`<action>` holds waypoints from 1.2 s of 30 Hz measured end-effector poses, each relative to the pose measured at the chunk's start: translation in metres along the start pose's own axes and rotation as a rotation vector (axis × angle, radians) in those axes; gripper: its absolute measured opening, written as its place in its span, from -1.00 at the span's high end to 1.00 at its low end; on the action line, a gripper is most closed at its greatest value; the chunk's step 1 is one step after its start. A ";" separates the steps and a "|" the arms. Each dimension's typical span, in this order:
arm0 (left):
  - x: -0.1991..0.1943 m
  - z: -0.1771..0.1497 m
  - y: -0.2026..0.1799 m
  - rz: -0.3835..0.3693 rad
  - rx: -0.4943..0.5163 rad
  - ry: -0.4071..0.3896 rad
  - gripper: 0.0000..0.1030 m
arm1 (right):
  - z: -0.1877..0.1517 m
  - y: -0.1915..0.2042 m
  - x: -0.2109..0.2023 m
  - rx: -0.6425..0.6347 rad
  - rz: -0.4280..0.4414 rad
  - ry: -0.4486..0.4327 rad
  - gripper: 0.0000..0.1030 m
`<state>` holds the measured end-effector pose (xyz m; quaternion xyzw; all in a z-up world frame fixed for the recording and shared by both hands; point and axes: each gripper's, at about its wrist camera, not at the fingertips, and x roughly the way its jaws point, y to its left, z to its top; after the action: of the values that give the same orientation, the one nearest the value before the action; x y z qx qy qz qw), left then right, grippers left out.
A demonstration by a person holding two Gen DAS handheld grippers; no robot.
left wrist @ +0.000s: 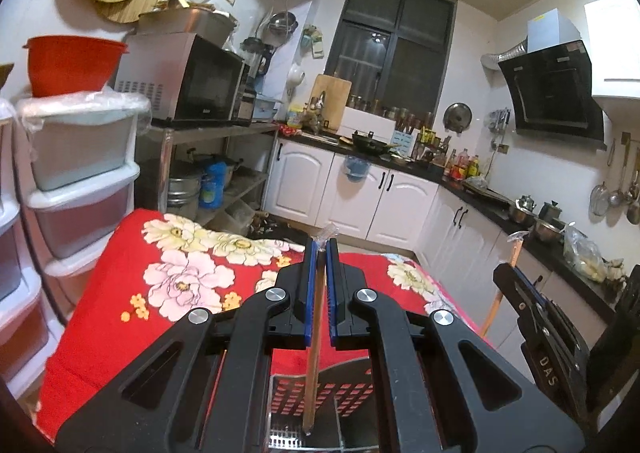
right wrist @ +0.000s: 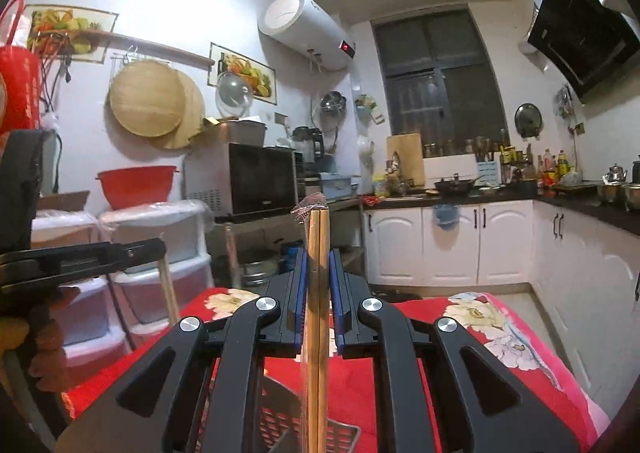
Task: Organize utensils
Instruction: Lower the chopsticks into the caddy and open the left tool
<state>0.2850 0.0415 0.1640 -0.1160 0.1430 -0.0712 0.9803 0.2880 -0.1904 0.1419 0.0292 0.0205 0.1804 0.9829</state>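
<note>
Our left gripper [left wrist: 320,249] held a chopstick [left wrist: 312,353] upright in closed jaws, its tip in the metal holder [left wrist: 288,393] below. Our right gripper [right wrist: 318,257] clamped a wrapped chopstick pair [right wrist: 316,333] above the red flowered table [left wrist: 140,313].

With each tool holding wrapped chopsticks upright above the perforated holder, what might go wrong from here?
1. The left tool pinches its chopstick near the top, so the long lower end could swing and miss the metal holder.
2. The plastic wrap on the right tool's pair may let it slip.
</note>
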 end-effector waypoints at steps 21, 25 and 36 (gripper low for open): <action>-0.004 -0.043 0.016 0.011 -0.030 0.057 0.98 | -0.033 -0.004 -0.016 0.059 -0.027 0.103 0.78; -0.006 -0.047 0.020 0.010 -0.041 0.071 0.98 | -0.033 -0.006 -0.024 0.080 -0.020 0.117 0.78; -0.012 -0.051 0.026 0.023 -0.054 0.082 0.98 | -0.038 -0.009 -0.038 0.108 -0.031 0.171 0.78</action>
<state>0.2615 0.0575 0.1129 -0.1376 0.1863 -0.0609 0.9709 0.2538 -0.2103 0.1050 0.0666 0.1144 0.1657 0.9773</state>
